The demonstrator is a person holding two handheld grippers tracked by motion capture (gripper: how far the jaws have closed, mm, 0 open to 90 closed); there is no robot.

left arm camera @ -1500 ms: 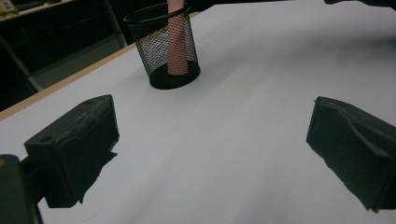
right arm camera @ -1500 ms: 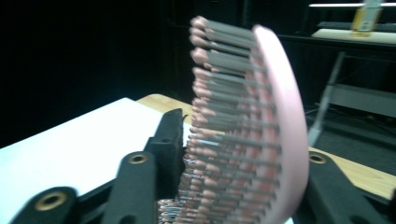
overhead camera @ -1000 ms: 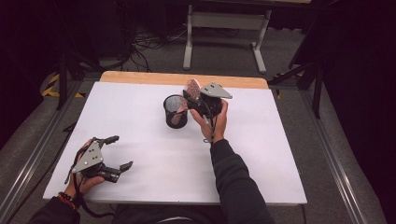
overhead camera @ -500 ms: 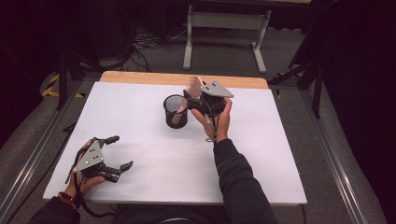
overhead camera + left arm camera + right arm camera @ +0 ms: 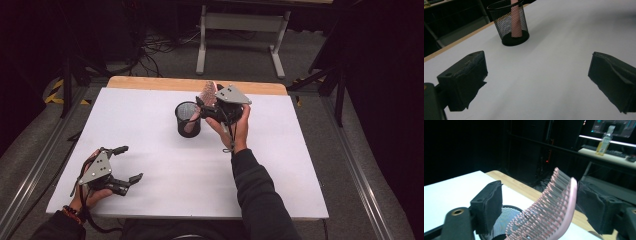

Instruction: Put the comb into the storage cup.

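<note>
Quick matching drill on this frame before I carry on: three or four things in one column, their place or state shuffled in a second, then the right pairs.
Things:
1. pink hairbrush
2. mesh cup
3. left gripper
4. right gripper

States:
A. black, upright on the white table
B. handle down in the cup, head between open jaws
C. low at the near table edge, jaws wide, nothing between
D. at the cup, jaws just been opening

Pairs: 1-B, 2-A, 3-C, 4-D

One pink hairbrush [image 5: 207, 93], one black mesh cup [image 5: 188, 119], one white table [image 5: 280, 165], two claws
</note>
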